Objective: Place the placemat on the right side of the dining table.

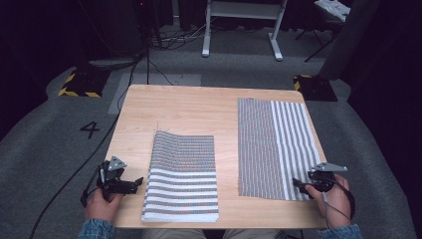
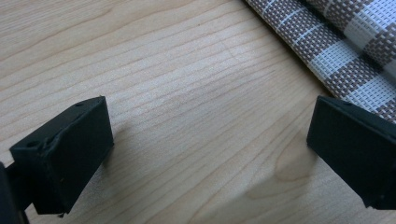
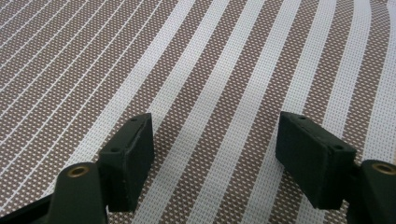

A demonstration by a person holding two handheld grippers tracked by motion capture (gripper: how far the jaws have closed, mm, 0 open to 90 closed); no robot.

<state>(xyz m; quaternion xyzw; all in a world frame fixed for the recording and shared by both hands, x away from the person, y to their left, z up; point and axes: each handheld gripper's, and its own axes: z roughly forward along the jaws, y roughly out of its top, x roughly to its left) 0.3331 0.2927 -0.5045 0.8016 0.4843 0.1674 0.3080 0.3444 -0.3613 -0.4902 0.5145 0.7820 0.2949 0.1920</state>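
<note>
Your forearms come in at six o'clock, denim cuffs at the near edge, one set of tongs in each hand. Left tongs (image 1: pixel 134 183) sit low at the surface's (image 1: pixel 189 112) seven o'clock corner, released, jaws spread wide over bare wood, pointing toward three o'clock. Just beyond their tips lies the folded striped mat (image 1: pixel 183 177), its near edge almost flush with the surface's front edge, fine stripes at its far half, broad white bands at its near half. In the left gripper view the mat's woven corner (image 2: pixel 345 46) shows at one o'clock, with the right-hand jaw just beside it. Right tongs (image 1: pixel 297 183) are released too, jaws well apart, hovering over the near right corner of the flat striped mat (image 1: pixel 273 147), which lies spread along the surface's right side. In the right gripper view its brown-and-white weave (image 3: pixel 210 60) runs under both jaws. Both mats lie apart, bare wood between them.
</note>
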